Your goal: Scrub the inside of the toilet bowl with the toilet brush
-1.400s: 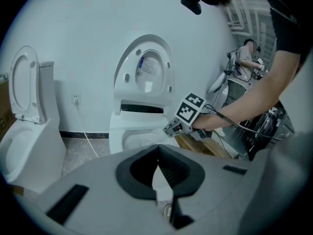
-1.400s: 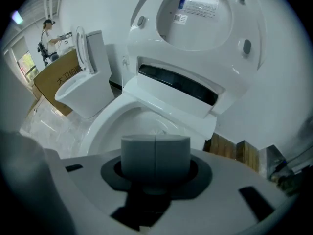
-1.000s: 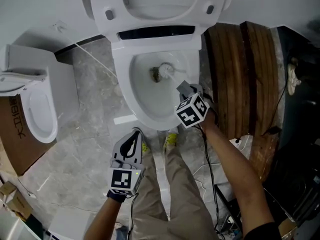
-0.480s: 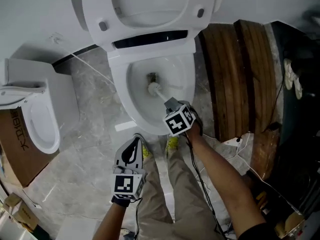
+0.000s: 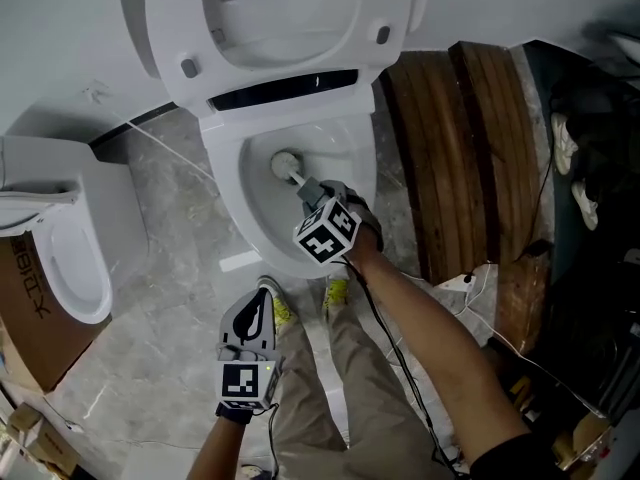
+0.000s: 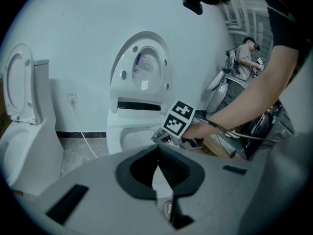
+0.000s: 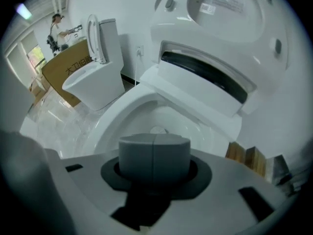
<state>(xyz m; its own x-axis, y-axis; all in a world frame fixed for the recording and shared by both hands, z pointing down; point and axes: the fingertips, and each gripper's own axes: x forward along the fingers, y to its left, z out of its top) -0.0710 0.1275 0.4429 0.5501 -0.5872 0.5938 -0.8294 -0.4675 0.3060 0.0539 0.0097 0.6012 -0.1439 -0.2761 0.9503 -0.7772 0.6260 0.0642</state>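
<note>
- The right hand-held gripper (image 5: 311, 190) was clamped shut on the white handle of the toilet brush (image 5: 285, 163). It reached over the front rim of the toilet bowl (image 5: 222, 206), so the handle slanted down and away from the person into the basin.
- The brush's rounded, pale head sat low at the back of the bowl, near the outlet. Judging from that, the scrubbing was under way and the deep end was being worked, with the side walls probably yet to be covered.
- In the right gripper view the two grey jaw pads met along a seam like one blunt cylinder. They hid the handle behind them, so the grip on it was read from above.
- The left hand-held gripper (image 5: 266, 288) hung low by the person's knee, well apart from the toilet. Its jaws were closed at the tips with nothing between them (it seemed parked there simply to keep out of the way).
- The seat and lid (image 5: 270, 18) stood raised against the wall, which left the bowl's mouth wide open for the brush.
- The bowl was smooth, glossy white ceramic, egg-shaped, and slick enough that bristles would likely need firm pressure to bite.
- The floor (image 5: 170, 228) was grey veined stone.
- Dark, ridged wooden boards (image 5: 450, 138) lay to the right, touching the toilet's side.
- A second white toilet (image 5: 70, 258) stood off to the left beside a cardboard box (image 5: 22, 298).
</note>
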